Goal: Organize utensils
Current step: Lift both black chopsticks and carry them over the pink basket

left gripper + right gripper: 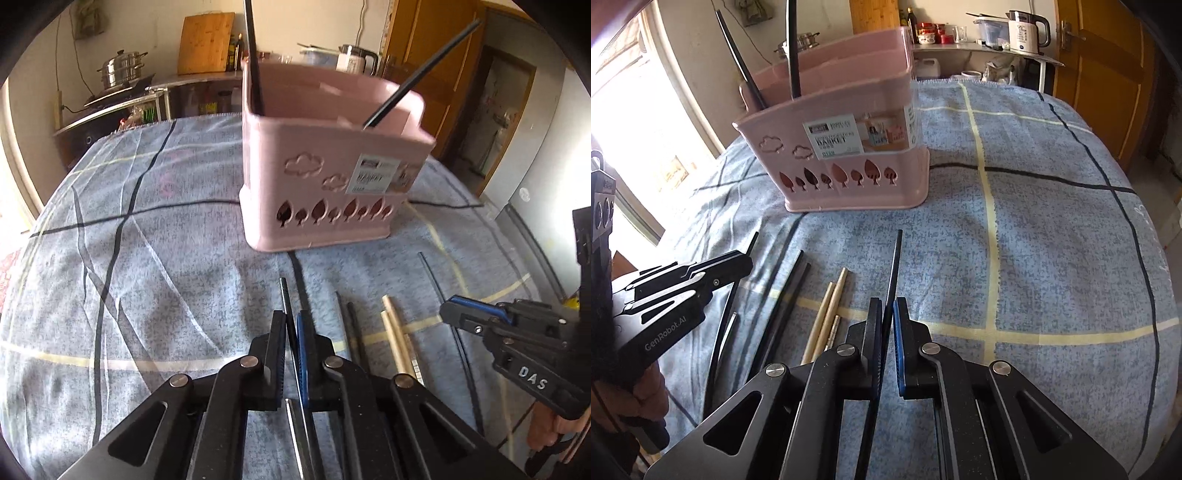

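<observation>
A pink utensil basket (325, 177) (849, 162) stands on the blue checked cloth (147, 258), with two black chopsticks (255, 55) leaning up out of it. My left gripper (291, 325) is shut on one black chopstick (285, 299), held just above the cloth in front of the basket. My right gripper (886, 314) is shut on another black chopstick (895, 266). Between the two grippers, a black pair (790, 288) and a wooden pair (831, 302) lie loose on the cloth. Each gripper shows in the other's view: the right gripper (448, 314) and the left gripper (746, 264).
A counter behind the table carries a steel steamer pot (122, 70), a cutting board (205, 42) and a kettle (1028, 31). A wooden door (1108, 74) is at the right. The cloth drops off at the table's rounded edges (1156, 295).
</observation>
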{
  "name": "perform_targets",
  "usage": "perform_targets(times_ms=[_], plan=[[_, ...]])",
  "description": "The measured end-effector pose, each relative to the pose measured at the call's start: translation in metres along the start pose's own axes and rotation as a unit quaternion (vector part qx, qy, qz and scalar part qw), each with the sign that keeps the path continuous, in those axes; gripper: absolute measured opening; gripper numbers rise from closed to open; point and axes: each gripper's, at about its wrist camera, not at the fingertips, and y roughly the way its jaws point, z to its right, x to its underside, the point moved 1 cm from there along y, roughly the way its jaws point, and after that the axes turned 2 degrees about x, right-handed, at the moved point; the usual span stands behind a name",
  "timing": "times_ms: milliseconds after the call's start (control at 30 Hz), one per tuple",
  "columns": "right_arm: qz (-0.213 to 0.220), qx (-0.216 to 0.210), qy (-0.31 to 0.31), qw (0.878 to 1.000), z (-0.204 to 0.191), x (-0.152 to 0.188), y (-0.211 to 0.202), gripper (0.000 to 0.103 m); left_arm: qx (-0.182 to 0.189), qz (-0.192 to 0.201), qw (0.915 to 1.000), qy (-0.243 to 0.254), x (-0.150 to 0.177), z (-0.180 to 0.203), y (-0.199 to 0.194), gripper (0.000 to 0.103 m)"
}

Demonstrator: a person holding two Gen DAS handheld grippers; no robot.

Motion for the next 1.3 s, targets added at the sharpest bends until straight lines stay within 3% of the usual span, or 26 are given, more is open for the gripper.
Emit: perform_targets(times_ms=[500, 833, 1300], plan=[[0.106, -0.014, -0.013, 0.994, -0.015, -0.027, -0.094, 0.005, 0.045, 0.102, 0.9937, 0.013, -0.041, 0.011, -0.112, 0.004], [0.16, -0.013, -0.025, 0.987, -0.024, -0.038, -0.139, 0.005, 0.042, 0.148, 0.9876, 0.029, -0.061, 0.014, -0.162, 0.004], [0.188, -0.017, -0.034, 0.981, -0.028, -0.034, -0.168, 0.005, 0.048, 0.148, 0.9872, 0.034, -0.062, 0.02, -0.177, 0.004]])
